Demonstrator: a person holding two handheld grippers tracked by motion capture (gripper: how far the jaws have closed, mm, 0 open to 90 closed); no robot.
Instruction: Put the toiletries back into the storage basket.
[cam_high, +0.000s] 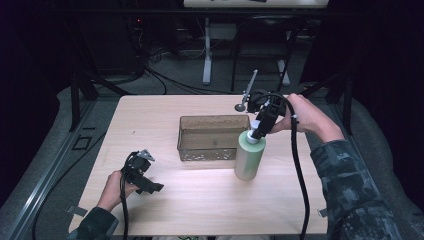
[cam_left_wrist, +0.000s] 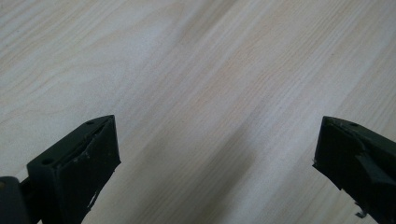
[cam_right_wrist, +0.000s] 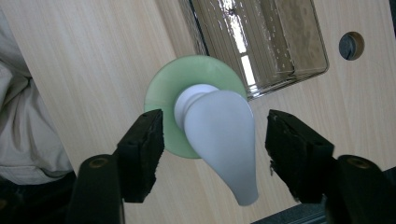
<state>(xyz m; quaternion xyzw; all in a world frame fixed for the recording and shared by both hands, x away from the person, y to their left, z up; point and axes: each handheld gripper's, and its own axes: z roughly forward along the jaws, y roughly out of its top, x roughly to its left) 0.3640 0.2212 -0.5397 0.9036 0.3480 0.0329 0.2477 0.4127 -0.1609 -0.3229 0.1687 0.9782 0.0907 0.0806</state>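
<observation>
Pale wood tabletop (cam_high: 165, 200), dark room, cables on floor behind. Green pump bottle (cam_high: 249, 157) upright near right edge, beside clear tray (cam_high: 212, 138). Right gripper (cam_high: 261, 131) straddles pump head, pads not touching. Left gripper (cam_high: 145, 181) released, near front-left corner.

Dark lab, cables (cam_high: 165, 75), test table (cam_high: 150, 115)

Bottle (cam_high: 249, 159) pale green, pump head (cam_right_wrist: 223, 135) white; bin (cam_high: 212, 138) smoky translucent brown; table (cam_high: 165, 115) light woodgrain; sleeve (cam_high: 352, 185) camouflage-patterned.
</observation>
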